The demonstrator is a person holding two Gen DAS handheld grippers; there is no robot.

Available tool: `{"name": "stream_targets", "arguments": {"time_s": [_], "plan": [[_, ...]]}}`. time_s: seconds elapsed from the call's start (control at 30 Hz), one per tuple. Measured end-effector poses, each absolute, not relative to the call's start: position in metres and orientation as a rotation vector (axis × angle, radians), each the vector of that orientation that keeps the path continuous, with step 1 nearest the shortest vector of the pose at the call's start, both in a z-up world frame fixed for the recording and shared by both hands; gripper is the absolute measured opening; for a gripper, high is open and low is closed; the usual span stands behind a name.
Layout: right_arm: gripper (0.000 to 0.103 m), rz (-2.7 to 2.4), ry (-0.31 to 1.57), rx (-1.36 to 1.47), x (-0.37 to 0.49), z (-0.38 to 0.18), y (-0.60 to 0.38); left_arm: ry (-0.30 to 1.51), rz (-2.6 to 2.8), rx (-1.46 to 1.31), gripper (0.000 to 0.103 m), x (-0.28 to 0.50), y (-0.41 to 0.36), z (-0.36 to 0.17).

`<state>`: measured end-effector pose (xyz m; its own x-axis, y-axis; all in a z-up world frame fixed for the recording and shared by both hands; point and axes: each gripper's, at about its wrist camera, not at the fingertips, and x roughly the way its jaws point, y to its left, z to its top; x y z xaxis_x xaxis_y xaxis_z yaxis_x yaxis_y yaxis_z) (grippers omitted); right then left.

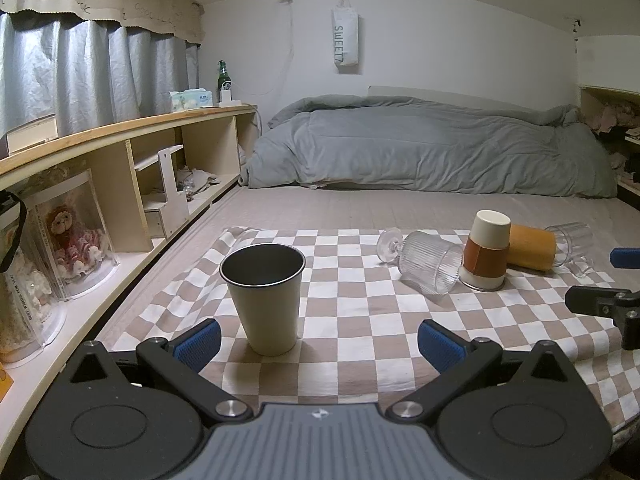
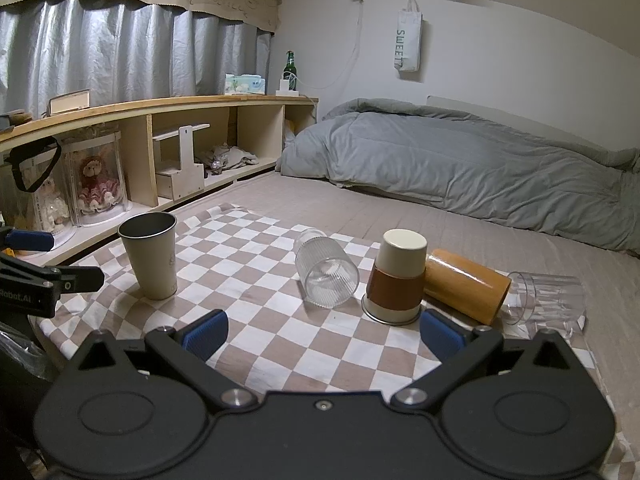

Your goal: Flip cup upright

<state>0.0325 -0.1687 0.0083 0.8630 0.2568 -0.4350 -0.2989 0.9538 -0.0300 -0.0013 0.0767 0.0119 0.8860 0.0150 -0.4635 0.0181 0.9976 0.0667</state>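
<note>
A beige metal cup (image 1: 266,300) stands upright on the checkered cloth (image 1: 360,320), between and just beyond the open fingers of my left gripper (image 1: 318,342); it also shows in the right wrist view (image 2: 151,256). A ribbed stemmed glass (image 2: 326,274) lies on its side. A cream and brown cup (image 2: 396,276) stands upside down. An orange cup (image 2: 464,284) and a clear glass mug (image 2: 548,298) lie on their sides. My right gripper (image 2: 324,336) is open and empty, just in front of the upside-down cup.
The cloth lies on a bed with a grey duvet (image 2: 460,168) at the back. A wooden shelf unit (image 1: 120,160) with dolls and boxes runs along the left side. The left gripper shows at the left edge of the right wrist view (image 2: 40,276).
</note>
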Motion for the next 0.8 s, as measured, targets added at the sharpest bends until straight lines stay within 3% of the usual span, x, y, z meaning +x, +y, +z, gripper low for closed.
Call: {"name": "stream_targets", "arguments": {"time_s": [0.8], "plan": [[0.103,0.295,0.440,-0.096,0.0304,0.0094,-0.1669,0.481,0.002,0.073,0.103,-0.0022,0.0769,0.0120]]}}
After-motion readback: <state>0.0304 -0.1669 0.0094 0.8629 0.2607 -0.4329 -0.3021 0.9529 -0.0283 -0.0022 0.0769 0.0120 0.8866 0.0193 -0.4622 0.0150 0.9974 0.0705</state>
